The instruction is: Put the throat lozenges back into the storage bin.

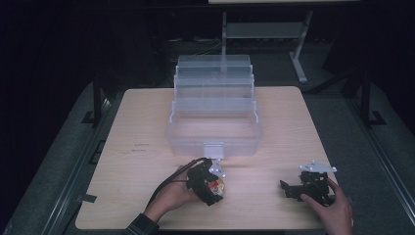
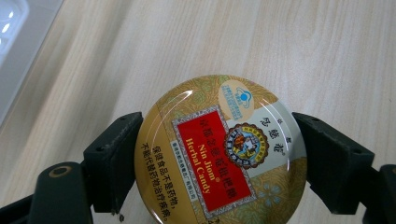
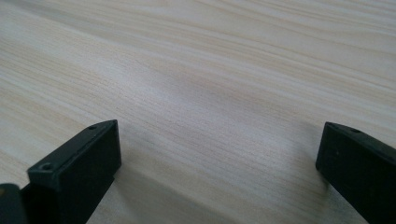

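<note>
A pale wood-grain tabletop (image 1: 147, 147) sits in a dark room, its bare boards running under both claws. At its centre stands a large clear plastic tiered storage box (image 1: 214, 115), lid thrown back and trays stepped up toward the far edge, a small latch at the middle of its near wall. Near the front edge, a person's left hand (image 1: 171, 195) holds the left claw (image 1: 215, 187) just in front of that latch; the right hand (image 1: 330, 208) holds the right claw (image 1: 289, 190) well apart, toward the tabletop's right corner, with a grey three-cornered plate on top. In the left gripper view, the left claw (image 2: 217, 154) has its two black jaws pressed against opposite sides of a round gold tin of herbal candy (image 2: 219, 151), its lid bearing a red label reading "Nin Jiom Herbal Candy"; whether the tin rests on the wood or hangs just above it cannot be told. In the right gripper view, the right claw (image 3: 217, 158) is spread wide, low over plain wood, with nothing between its jaws.
</note>
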`<state>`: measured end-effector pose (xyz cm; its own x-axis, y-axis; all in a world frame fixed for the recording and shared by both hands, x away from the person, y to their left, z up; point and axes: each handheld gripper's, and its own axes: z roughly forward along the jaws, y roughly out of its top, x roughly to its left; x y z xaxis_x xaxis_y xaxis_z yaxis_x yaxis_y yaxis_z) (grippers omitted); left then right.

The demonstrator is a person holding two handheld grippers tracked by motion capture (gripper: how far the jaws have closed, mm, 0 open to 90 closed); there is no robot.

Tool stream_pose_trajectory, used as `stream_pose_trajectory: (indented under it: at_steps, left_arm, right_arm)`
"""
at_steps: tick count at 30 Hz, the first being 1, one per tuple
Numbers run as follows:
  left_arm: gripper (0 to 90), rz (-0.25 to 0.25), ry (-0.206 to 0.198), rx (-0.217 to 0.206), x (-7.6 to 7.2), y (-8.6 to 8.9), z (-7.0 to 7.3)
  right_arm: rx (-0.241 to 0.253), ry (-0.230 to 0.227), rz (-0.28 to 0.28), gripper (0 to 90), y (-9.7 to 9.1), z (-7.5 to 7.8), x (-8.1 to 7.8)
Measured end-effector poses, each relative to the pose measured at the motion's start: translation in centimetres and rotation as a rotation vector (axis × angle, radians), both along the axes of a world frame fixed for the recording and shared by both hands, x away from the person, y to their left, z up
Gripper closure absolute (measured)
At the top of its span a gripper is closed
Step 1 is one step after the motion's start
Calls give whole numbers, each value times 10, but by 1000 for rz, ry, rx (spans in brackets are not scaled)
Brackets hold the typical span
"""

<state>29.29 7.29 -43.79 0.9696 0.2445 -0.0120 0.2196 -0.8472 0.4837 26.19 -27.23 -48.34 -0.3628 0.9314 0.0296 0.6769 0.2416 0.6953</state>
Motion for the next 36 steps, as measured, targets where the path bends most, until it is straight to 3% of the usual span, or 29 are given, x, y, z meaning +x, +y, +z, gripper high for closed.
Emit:
stream_pose_trajectory:
  at_steps: [36]
  left_arm:
    - [193, 86, -28, -30, 11, 37, 20]
  right_arm:
    - [0, 0, 0, 0, 0, 0, 0]
